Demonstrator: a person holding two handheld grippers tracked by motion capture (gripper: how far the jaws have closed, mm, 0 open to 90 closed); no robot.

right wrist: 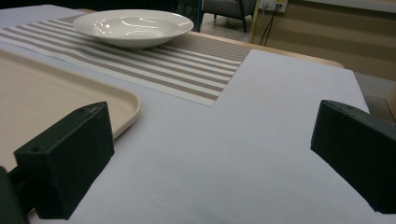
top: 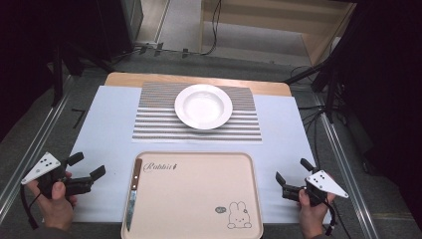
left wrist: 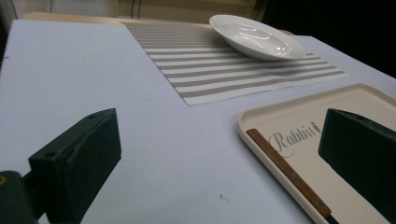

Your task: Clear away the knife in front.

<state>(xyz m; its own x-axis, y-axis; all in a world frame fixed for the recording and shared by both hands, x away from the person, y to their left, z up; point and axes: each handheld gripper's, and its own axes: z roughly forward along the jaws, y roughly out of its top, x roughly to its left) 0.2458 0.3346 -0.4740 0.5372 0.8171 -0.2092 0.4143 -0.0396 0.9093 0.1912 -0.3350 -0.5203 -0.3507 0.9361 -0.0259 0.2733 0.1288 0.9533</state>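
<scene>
- Two grippers are in my hands, one at each near corner of the table, both low over the pale cloth (top: pixel 104 129) and touching nothing.
- My left gripper (top: pixel 89 166) sits just left of the tray (top: pixel 199 199), its jaws spread wide with only bare cloth between them; in the left gripper view the right jaw stands over the tray's near-left corner.
- My right gripper (top: pixel 293 175) sits just right of the tray, its jaws also wide apart and empty, pointed toward the far side of the table.
- The knife (top: pixel 133 194) is the thing nearest my left gripper: it lies flat in the tray along the left rim, brown wooden handle toward the far side, blade toward me. In the left gripper view the handle (left wrist: pixel 287 173) runs just inside the rim, between my two jaws but beyond them, not touched.
- The tray is cream-coloured, printed with the word "Rabbit" near the knife handle and a small rabbit drawing (top: pixel 239 216) at its near-right corner.
- Beyond the tray, a striped placemat (top: pixel 154 119) lies on the cloth, and a white deep plate (top: pixel 203 106) rests on it, upright and empty, well apart from both grippers.
</scene>
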